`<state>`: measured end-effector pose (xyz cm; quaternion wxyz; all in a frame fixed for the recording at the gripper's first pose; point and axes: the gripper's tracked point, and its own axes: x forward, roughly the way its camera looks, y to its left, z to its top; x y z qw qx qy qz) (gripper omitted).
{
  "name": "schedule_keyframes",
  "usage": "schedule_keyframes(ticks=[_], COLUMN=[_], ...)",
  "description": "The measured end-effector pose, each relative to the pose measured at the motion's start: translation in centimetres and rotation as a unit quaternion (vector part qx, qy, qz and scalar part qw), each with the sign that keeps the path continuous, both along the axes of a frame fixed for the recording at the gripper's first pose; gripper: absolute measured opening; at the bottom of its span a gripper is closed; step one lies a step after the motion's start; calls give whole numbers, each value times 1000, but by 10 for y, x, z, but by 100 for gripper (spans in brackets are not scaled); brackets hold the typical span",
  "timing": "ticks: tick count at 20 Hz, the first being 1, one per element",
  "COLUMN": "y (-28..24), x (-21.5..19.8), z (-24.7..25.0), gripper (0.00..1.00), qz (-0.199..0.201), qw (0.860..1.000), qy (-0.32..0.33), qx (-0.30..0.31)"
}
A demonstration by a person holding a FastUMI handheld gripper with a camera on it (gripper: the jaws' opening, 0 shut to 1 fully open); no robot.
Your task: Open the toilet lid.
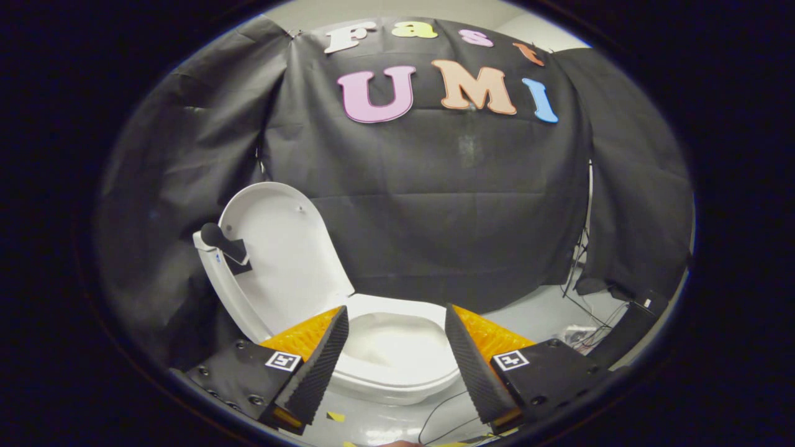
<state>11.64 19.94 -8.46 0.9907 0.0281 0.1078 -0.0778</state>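
Observation:
A white toilet stands ahead of me on the floor. Its lid (282,261) is raised and leans back to the left, nearly upright, against the white tank (214,273). The seat (397,360) lies flat over the bowl and shows between and just beyond my two fingers. A dark handle piece (227,245) sticks out beside the lid at the tank. My gripper (394,344) is open, with a wide gap between its fingers and nothing held. It hovers above the front of the seat, touching nothing.
Black cloth walls close the booth behind and on both sides of the toilet. Cables (577,292) and a dark box (627,329) lie on the pale floor to the right. A thin cable (441,416) runs across the floor under the fingers.

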Motion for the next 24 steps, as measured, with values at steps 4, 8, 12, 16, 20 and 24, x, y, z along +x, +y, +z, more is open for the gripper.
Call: schedule_keyframes(ticks=[4,8,12,16,20,24], y=[-1,-3,-4,-7,-18,-26], x=[-1,0,2,-2,-7,-9], z=[-1,1,0,-7,-3,-1], gripper=[96,96,96,96,97,96], qz=[-2,-4,-4,-2,-3,4], qw=[1000,1000,1000,1000,1000,1000], qy=[-1,-2,-3,9,7,3], qx=[4,5,8,10,7,6])
